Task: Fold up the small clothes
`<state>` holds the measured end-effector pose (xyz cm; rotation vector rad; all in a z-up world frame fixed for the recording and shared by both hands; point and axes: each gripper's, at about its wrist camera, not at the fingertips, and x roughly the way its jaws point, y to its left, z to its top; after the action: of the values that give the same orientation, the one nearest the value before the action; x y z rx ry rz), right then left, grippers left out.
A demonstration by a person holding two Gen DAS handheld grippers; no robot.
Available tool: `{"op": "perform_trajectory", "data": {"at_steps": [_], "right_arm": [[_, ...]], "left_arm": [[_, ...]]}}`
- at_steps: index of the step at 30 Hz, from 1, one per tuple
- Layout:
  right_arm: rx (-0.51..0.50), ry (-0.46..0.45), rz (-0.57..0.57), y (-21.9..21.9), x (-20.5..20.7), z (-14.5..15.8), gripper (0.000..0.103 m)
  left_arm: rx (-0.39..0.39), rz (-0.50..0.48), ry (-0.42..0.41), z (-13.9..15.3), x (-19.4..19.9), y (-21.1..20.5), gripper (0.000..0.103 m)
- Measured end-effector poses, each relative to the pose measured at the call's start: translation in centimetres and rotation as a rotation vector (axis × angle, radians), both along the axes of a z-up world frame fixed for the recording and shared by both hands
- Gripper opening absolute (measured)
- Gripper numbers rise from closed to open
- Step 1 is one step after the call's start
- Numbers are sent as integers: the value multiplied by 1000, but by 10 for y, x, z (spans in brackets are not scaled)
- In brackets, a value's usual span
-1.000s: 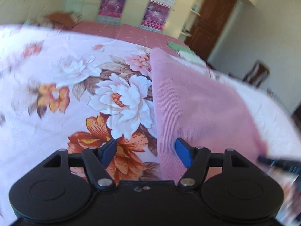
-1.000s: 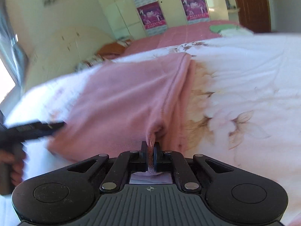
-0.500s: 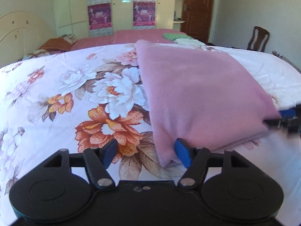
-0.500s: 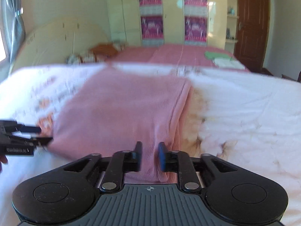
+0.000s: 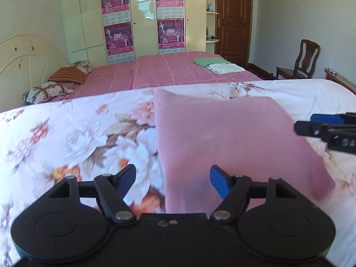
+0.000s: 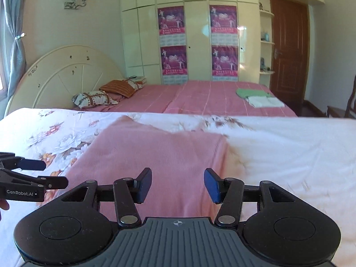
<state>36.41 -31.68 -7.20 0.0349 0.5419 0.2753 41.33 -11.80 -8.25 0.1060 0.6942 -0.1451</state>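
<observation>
A pink knitted garment (image 5: 233, 138) lies folded flat on a bed covered by a floral sheet (image 5: 73, 133), and both claws have just let it go. A second ago the right claw (image 6: 178, 183) was pinched shut on a bunched edge of the fabric while the left hovered beside it; half a second ago its jaws had parted a little; now they stand wide apart and empty, raised above the near edge of the cloth. The left claw (image 5: 172, 180) is likewise spread wide, holding nothing, its jaws straddling the garment's left edge from above. Both have drawn back and levelled out, so more of the room shows than before.

This suggests the fold is laid down and released, and the garment looks like a tidy rectangle, though motion blur on the cloth makes it hard to say whether every edge lines up. Another fold or a move to a pile may follow.

On a second bed behind, with a pink checked cover (image 6: 200, 98), lie a folded green piece (image 6: 251, 93) and a white one (image 6: 265, 102).

Readable writing: "GenRobot.AI" on the side of the left claw as seen from the right camera. Purple calendar posters (image 5: 115, 17) on the wardrobe doors seem to show "2010"; the smaller print is illegible
</observation>
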Motion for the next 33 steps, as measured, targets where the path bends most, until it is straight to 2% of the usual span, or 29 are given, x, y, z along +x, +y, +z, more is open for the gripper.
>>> {"op": "perform_trajectory", "data": {"at_steps": [2,4,6,8,9,11,13,14,16,20,21,23,26,30,32,33], "right_arm": [[3,15,-12,6,20,-5,53],[-18,49,-4,11,39,-17,53],[-129,170,7,19,57,-43,53],[-203,133,55,24,54,-53,53],[-205,138,61,22,53,-49,53],[-147,115,44,8,46,-36,53],[-54,92,6,-18,37,-29,73],[9,111,-4,-33,37,-28,74],[140,179,-23,-61,40,-31,74],[395,344,4,-101,60,-46,73],[444,367,14,-106,64,-50,73],[508,424,24,-113,73,-57,73],[562,477,71,-114,82,-63,73],[494,491,107,-101,94,-58,72],[424,478,110,-90,101,-56,61],[399,475,107,-85,104,-55,52]], "left_arm": [[-17,-7,22,-3,16,-7,72],[20,-8,126,-20,35,-18,75],[16,5,132,-25,43,-18,77],[25,-1,142,-18,43,-16,77],[27,-6,100,-11,37,-11,75],[8,5,42,-2,26,2,76],[-52,19,74,-1,26,20,76],[-79,26,86,-3,27,29,76],[-132,19,142,-11,34,43,76],[-393,-3,247,-25,47,68,73],[-431,-7,267,-29,50,69,74],[-448,-10,296,-35,56,67,73],[-453,-20,331,-45,66,60,74],[-446,-32,353,-46,80,50,74],[-429,-44,356,-45,85,41,73],[-429,-50,358,-46,87,36,70]]}}
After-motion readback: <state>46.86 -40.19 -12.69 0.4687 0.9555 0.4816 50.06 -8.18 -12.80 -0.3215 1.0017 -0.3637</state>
